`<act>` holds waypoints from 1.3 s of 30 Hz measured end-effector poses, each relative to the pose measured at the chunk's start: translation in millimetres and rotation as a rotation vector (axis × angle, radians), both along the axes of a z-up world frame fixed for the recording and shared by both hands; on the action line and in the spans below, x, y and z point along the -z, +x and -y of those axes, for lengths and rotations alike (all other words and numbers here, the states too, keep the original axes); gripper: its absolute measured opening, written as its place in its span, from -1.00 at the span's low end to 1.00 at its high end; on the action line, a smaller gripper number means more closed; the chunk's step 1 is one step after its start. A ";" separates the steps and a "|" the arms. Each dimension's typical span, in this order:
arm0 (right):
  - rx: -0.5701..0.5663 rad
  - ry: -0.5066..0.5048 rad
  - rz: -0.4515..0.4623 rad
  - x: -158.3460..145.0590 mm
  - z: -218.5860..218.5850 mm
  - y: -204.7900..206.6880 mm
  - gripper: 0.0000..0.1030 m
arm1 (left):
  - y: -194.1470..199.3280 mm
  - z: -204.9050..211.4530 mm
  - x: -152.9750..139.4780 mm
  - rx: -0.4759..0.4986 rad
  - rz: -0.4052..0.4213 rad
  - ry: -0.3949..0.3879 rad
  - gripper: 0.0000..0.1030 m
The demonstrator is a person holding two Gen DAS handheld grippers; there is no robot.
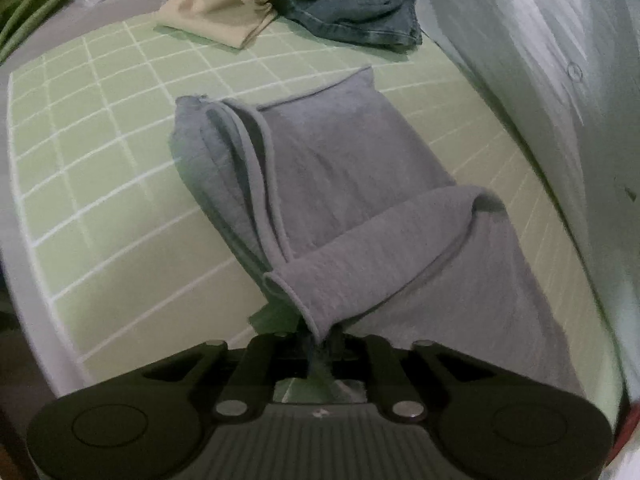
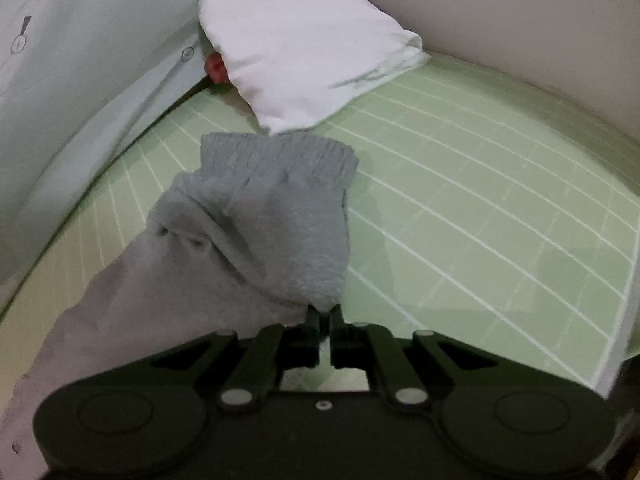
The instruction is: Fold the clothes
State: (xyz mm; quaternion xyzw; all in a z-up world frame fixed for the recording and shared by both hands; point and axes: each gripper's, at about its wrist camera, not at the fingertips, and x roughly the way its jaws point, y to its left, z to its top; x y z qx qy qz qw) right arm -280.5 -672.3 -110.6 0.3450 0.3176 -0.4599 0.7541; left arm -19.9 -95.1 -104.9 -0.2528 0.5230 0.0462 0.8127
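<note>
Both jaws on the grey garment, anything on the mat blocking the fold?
Nothing visible does. The left gripper and right gripper each pinch the grey garment. The white folded cloth, beige cloth and jeans lie apart from it.

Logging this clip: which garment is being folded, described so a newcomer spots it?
On the green gridded mat, between the beige and denim pile and the white folded cloth, lies the grey sweatpants. Alone in being grey with a ribbed cuff, and pinched by both hand-held grippers.
</note>
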 end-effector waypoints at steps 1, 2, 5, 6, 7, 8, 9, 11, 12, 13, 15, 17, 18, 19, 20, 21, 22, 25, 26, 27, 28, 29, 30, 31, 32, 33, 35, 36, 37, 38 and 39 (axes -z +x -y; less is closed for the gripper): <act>-0.013 -0.003 -0.006 1.1 -3.1 -2.1 -0.89 | -2.3 -2.1 -3.4 0.015 0.009 0.019 -0.68; -0.025 -0.008 -0.014 1.6 -6.4 -3.3 -0.84 | -3.7 -3.2 -7.5 0.032 0.019 0.043 -0.53; -0.049 -0.057 -0.057 -4.6 -21.5 7.2 -0.32 | -3.9 -0.8 -25.6 0.098 0.074 0.151 0.00; -0.056 -0.074 -0.070 -6.7 -26.6 10.9 -0.13 | -3.7 0.9 -31.8 0.126 0.100 0.186 0.15; -0.060 -0.096 -0.077 -9.4 -32.8 16.1 0.21 | -2.7 3.2 -37.3 0.158 0.129 0.212 0.19; -0.063 -0.117 -0.084 -12.1 -38.9 21.3 0.43 | -1.7 5.6 -42.8 0.190 0.157 0.237 0.25; -0.067 -0.139 -0.091 -14.8 -45.1 26.5 0.49 | -0.5 8.4 -47.1 0.225 0.183 0.260 0.29; -0.086 -0.172 -0.099 -18.4 -58.4 37.6 0.53 | 3.6 15.9 -49.6 0.310 0.217 0.294 0.33; -0.100 -0.172 -0.092 -18.2 -65.4 43.3 0.54 | 7.0 20.1 -46.7 0.358 0.219 0.307 0.33; -0.113 -0.173 -0.086 -17.9 -72.4 49.1 0.54 | 10.1 24.1 -42.8 0.407 0.213 0.318 0.33; -0.132 -0.163 -0.068 -15.6 -85.5 60.5 0.54 | 14.9 31.0 -31.9 0.505 0.175 0.334 0.32; -0.143 -0.146 -0.049 -12.0 -98.1 71.8 0.54 | 20.6 34.4 -19.7 0.573 0.139 0.349 0.17; -0.147 -0.144 -0.043 -10.3 -104.8 77.5 0.54 | 23.3 32.7 -14.5 0.587 0.131 0.347 -0.15; -0.152 -0.142 -0.041 -8.7 -111.2 81.9 0.54 | 27.2 30.1 -11.4 0.592 0.124 0.344 -0.32; -0.157 -0.140 -0.044 -7.4 -117.1 85.6 0.54 | 32.9 25.9 -11.8 0.585 0.121 0.336 -0.76; -0.162 -0.138 -0.046 -6.1 -123.0 89.2 0.54 | 38.6 21.6 -12.2 0.578 0.118 0.328 -0.94; -0.166 -0.136 -0.050 -5.1 -128.7 92.6 0.54 | 43.9 18.2 -13.9 0.570 0.121 0.324 -0.95; -0.150 -0.140 -0.060 -5.5 -140.2 96.9 0.54 | 64.7 5.9 -30.7 0.517 0.170 0.327 -0.96; -0.144 -0.141 -0.063 -5.5 -143.6 98.2 0.54 | 75.9 -0.9 -37.1 0.485 0.196 0.319 -0.96; -0.137 -0.141 -0.071 -4.6 -146.4 100.2 0.54 | 87.1 -7.8 -43.4 0.454 0.222 0.311 -0.96; -0.133 -0.141 -0.078 -3.6 -147.4 102.1 0.53 | 98.3 -14.6 -49.7 0.422 0.247 0.303 -0.96; -0.131 -0.142 -0.087 -2.8 -147.9 104.0 0.53 | 110.5 -21.5 -55.9 0.382 0.278 0.303 -0.95; -0.130 -0.142 -0.095 -2.0 -148.5 105.8 0.53 | 124.6 -28.3 -61.7 0.327 0.317 0.316 -0.88; -0.129 -0.143 -0.103 -1.4 -149.0 107.8 0.53 | 138.4 -34.7 -65.7 0.273 0.340 0.324 -0.82; -0.135 -0.146 -0.110 -1.3 -149.6 110.7 0.53 | 151.6 -40.6 -66.5 0.220 0.336 0.323 -0.56; -0.144 -0.147 -0.116 -1.7 -150.2 112.6 0.53 | 164.0 -45.8 -66.6 0.172 0.323 0.324 -0.24; -0.173 -0.155 -0.130 -3.2 -155.0 117.5 0.53 | 177.5 -51.0 -63.1 0.132 0.276 0.342 -0.02; -0.185 -0.158 -0.134 -4.0 -158.3 119.2 0.53 | 176.4 -51.7 -59.7 0.139 0.260 0.346 0.15; -0.197 -0.162 -0.138 -4.8 -161.5 120.9 0.53 | 171.6 -51.3 -54.7 0.156 0.242 0.342 0.26; -0.208 -0.164 -0.141 -5.4 -164.7 122.5 0.53 | 166.8 -50.8 -49.7 0.172 0.224 0.337 0.41; -0.212 -0.160 -0.144 -4.7 -167.3 123.3 0.53 | 161.7 -49.5 -43.3 0.190 0.200 0.329 0.43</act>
